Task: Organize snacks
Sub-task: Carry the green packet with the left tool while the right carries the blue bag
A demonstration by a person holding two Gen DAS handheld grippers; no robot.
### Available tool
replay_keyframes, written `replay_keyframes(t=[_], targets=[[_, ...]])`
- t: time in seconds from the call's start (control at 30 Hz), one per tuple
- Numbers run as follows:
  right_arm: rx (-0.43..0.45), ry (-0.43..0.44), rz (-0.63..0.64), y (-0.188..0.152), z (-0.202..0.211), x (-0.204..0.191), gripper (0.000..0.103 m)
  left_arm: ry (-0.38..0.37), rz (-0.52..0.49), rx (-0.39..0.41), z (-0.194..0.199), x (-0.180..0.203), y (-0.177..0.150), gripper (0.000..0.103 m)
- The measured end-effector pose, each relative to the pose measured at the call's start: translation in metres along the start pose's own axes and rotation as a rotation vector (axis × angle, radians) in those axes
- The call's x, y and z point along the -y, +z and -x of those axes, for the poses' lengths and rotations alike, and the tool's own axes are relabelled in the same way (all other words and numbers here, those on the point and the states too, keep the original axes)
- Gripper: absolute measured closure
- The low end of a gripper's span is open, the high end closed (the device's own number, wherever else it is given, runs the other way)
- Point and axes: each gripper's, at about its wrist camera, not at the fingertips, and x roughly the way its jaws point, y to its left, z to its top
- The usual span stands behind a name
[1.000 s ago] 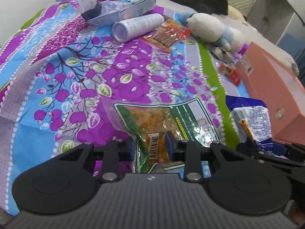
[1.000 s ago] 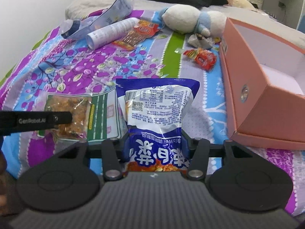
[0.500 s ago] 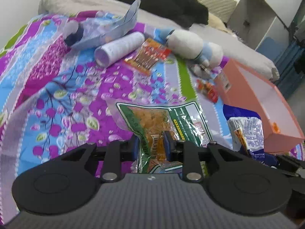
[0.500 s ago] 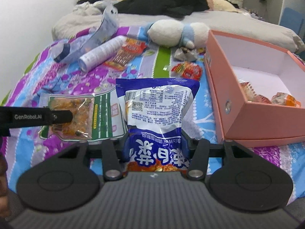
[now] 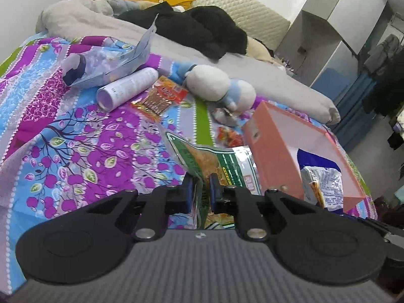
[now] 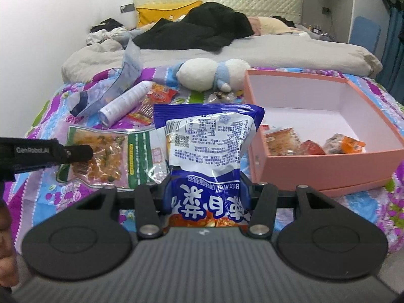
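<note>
Right wrist: blue bag (image 6: 207,149) in right claw (image 6: 205,197) beside pink box's (image 6: 325,166) rim.

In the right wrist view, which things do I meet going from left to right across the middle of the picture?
left gripper → green snack packet → blue snack bag → pink box

A white-and-blue plush toy (image 6: 212,74) is seen at centre on the purple floral bedspread (image 5: 75,151). Black clothing (image 6: 202,32) and a yellow pillow (image 6: 164,11) are laid towards the top.
</note>
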Motion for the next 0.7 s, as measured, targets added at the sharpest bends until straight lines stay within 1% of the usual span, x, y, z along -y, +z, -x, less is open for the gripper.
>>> replay_keyframes(t=[0.17,0.37,0.53,0.7], targets=[[0.02,-0.023,-0.033,0.002,0.021,0.023,0.051,-0.023,-0.02,0.004,0.009,0.024,-0.004,0.088],[0.028,-0.053,-0.083,-0.003,0.039,0.05,0.051,-0.072,-0.044,-0.001,0.014,0.057,-0.011,0.088],[0.035,-0.072,-0.11,-0.003,0.044,0.067,0.051,-0.107,-0.077,-0.015,0.011,0.085,-0.013,0.088],[0.042,-0.081,-0.142,0.001,0.048,0.087,0.051,-0.13,-0.096,-0.028,0.001,0.109,-0.008,0.088]])
